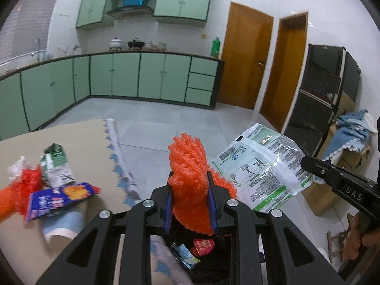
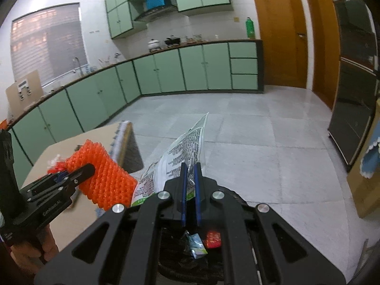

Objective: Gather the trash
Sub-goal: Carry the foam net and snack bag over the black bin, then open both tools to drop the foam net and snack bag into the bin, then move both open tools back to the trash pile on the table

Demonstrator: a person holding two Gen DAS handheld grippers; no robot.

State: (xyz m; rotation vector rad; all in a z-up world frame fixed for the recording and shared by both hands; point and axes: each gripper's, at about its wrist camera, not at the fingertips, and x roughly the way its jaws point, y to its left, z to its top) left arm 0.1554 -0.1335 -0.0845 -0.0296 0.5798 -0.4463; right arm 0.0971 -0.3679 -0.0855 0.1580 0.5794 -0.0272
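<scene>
Left gripper [image 1: 190, 180] clamping orange foam net [image 1: 190, 163] and right gripper [image 2: 190, 173] pinching a printed wrapper [image 2: 182, 147] hover over the bin [image 2: 190, 261] at 6 o'clock, release likely next.

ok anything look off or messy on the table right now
Yes: litter is heaped on the table: a crumpled green carton, a torn blue snack wrapper and orange foam netting. The scalloped table cover is bunched and rumpled along the edge rather than lying flat.

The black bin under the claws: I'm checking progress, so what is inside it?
Inside the black bin lie a red packet and a crumpled blue-green wrapper. The claws' frames cover the rest.
</scene>
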